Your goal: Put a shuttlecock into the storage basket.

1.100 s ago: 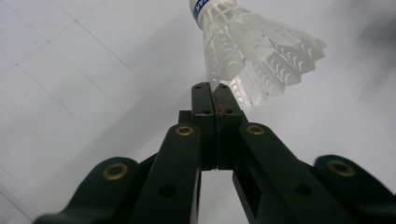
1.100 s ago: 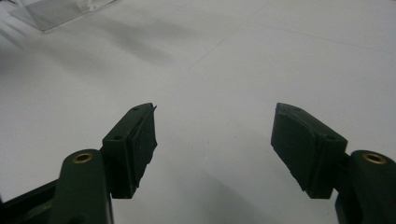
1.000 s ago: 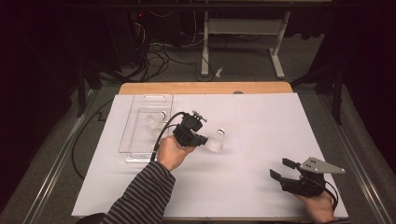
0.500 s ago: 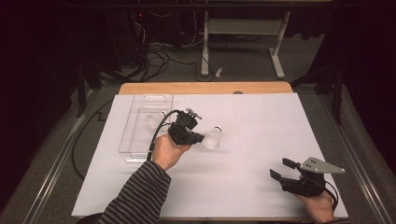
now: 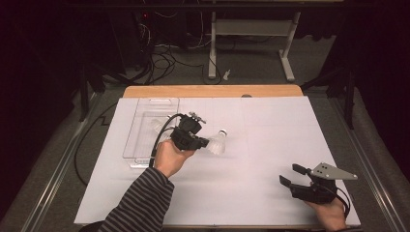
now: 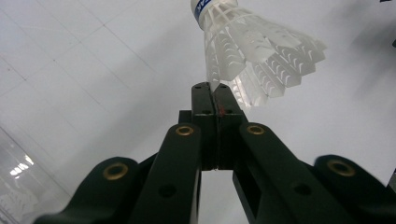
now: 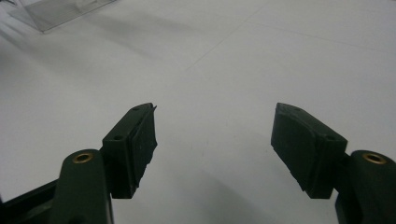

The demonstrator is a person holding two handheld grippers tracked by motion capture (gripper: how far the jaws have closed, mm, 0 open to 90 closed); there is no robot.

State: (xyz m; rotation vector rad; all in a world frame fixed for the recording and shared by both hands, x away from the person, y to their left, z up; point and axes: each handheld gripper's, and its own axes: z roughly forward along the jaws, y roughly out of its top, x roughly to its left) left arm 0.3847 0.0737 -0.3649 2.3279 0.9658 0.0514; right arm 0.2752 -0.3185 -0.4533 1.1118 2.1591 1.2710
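Two grippers are at work over the desk [image 5: 270,159], which is covered by a white sheet with a strip of wood showing along its far edge. The left gripper [image 5: 205,143] sits a little left of the desk's middle, and its jaws are pressed together on the feathered skirt of a white shuttlecock [image 5: 217,143]. In the left gripper view the two black jaws meet with a thin edge of the skirt pinched between their tips [image 6: 215,91], and the shuttlecock [image 6: 247,51] stands out beyond them, its cork end with a blue band pointing away from the camera and toward the far edge of the desk in the high view. The shuttlecock looks lifted off the sheet, though how far I cannot tell.

A clear plastic tray [image 5: 145,104] lies toward the far left corner, just left of the left gripper, with pale shuttlecocks dimly visible inside it.

The right gripper [image 5: 291,175] is held near the desk's near right corner, well apart from the shuttlecock. Its jaws are spread wide with nothing between them; the right gripper view [image 7: 212,144] shows bare white sheet in the gap.
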